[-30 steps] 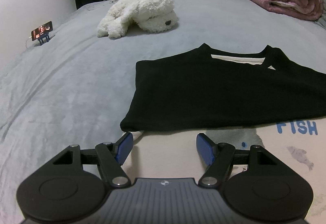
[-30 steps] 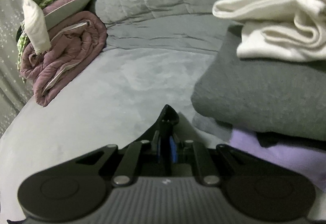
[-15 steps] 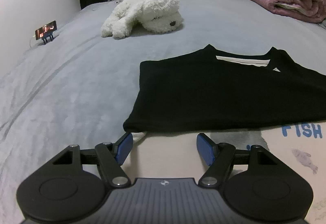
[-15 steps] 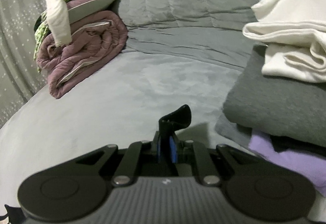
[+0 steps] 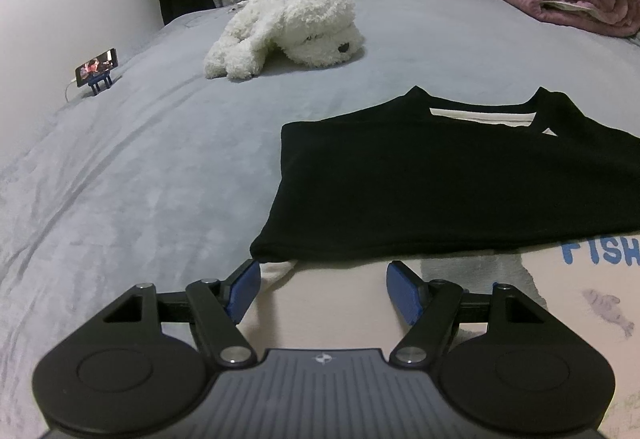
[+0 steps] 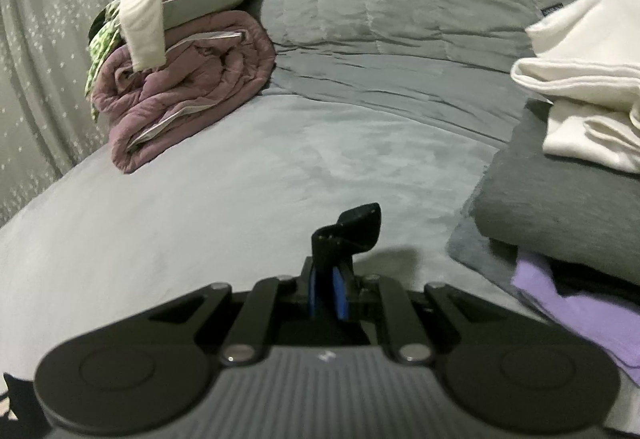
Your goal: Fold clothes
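A black shirt (image 5: 460,175) lies flat on the grey bed (image 5: 140,179), mid-frame to right in the left view, collar toward the top, its lower hem folded over a cream garment (image 5: 500,299) printed "FISH" at the lower right. The left claw (image 5: 324,289) hovers spread wide at the bottom centre, its blue pads over the cream cloth just below the black hem, gripping nothing. Over the past second this view has barely altered; the shirt sits slightly lower and closer to the claw.

In the right view the right claw (image 6: 326,295) is pressed together on a corner of black cloth (image 6: 352,229), which stands up from its tips at centre frame. Within that second the scene slid rightward: the stack (image 6: 568,195) of grey, white and purple clothes has moved toward the right edge, and the pink quilt (image 6: 180,95) has come further into the upper left. That suggests the right hand is carrying its pinched corner across, likely making a fold, though which garment the corner belongs to cannot be told.

A plush dog (image 5: 288,31) and a phone (image 5: 96,69) rest beyond, upper left.
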